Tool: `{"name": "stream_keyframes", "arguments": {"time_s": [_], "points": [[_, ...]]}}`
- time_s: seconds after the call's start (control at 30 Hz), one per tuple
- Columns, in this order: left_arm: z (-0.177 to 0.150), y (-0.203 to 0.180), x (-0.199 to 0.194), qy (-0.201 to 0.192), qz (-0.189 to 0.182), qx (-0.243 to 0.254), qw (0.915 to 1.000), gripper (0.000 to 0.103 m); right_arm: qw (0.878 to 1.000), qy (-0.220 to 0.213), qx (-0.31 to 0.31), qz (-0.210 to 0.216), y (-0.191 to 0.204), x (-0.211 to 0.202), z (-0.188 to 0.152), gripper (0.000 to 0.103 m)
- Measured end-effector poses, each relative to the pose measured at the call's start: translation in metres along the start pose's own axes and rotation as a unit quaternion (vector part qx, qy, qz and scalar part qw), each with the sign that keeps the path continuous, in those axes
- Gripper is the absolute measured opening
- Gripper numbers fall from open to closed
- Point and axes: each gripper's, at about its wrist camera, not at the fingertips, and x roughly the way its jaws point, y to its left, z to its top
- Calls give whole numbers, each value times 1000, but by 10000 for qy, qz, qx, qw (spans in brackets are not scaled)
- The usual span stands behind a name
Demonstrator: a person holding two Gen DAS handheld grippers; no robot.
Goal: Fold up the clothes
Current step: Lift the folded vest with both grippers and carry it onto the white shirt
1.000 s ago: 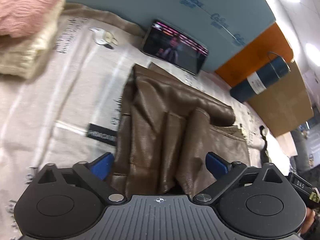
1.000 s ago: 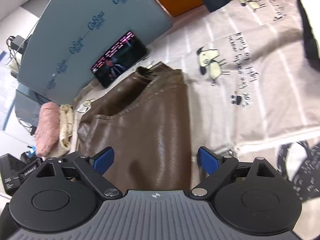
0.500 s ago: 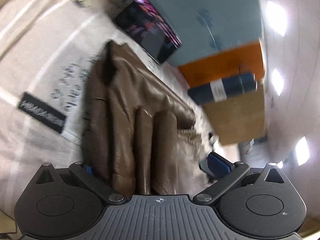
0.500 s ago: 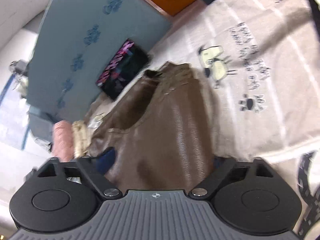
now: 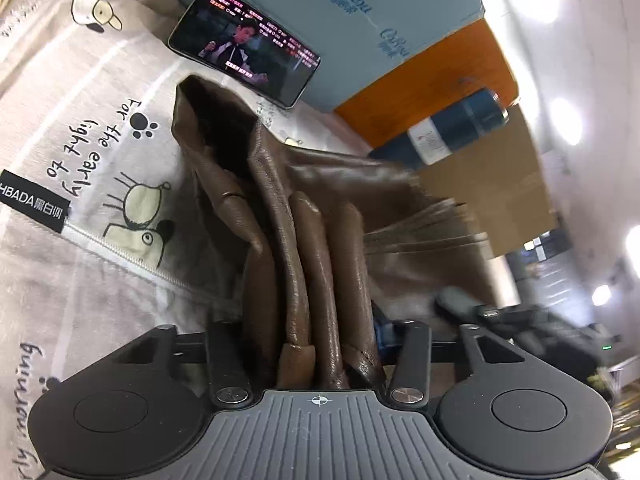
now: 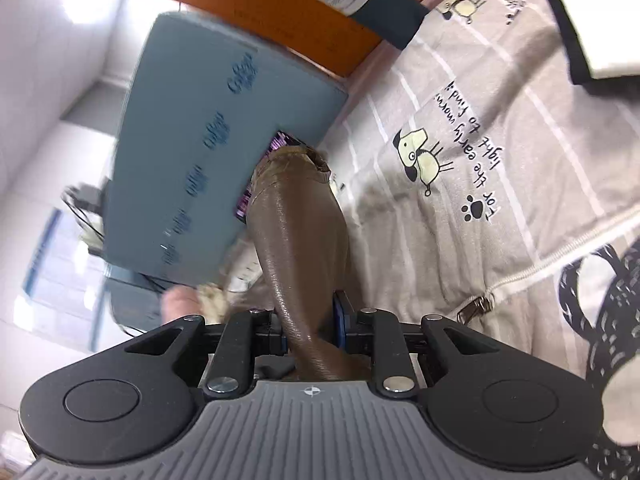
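Note:
A brown leather-like garment (image 5: 312,216) lies bunched in folds on a beige printed bedsheet (image 5: 80,280). My left gripper (image 5: 316,340) is shut on a thick bundle of its folds at the near edge. My right gripper (image 6: 310,328) is shut on another part of the same brown garment (image 6: 300,232), which rises stretched and narrow away from the jaws. The far end of the garment hangs lifted off the sheet in the right wrist view.
A phone (image 5: 244,48) playing video leans on a grey-blue board (image 5: 360,12) behind the garment. A dark blue bottle (image 5: 444,136) lies by an orange box (image 5: 424,84). A pink and cream folded pile (image 6: 192,300) sits left. A black patterned cloth (image 6: 600,312) lies right.
Both grippers went from open around the brown garment to shut on it. Both have lifted and tilted, pulling the garment up off the sheet.

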Motion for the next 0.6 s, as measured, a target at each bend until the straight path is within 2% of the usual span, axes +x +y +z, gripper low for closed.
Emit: {"name": "stream_keyframes", "arguments": {"time_s": [0.3,0.47,0.6], "points": [[-5,-65,24,-165,-466,494,9976,43,9969,-577,154,509,-13,-73,21,19],[2,-116,62,-189,-660,850,9940,43,9917,-1194,68,479,-25,-124,41,19],[4,-157,100,-240,-816,857,9927,44,9841,-1741,-32,337,-36,-158,55,19]]}}
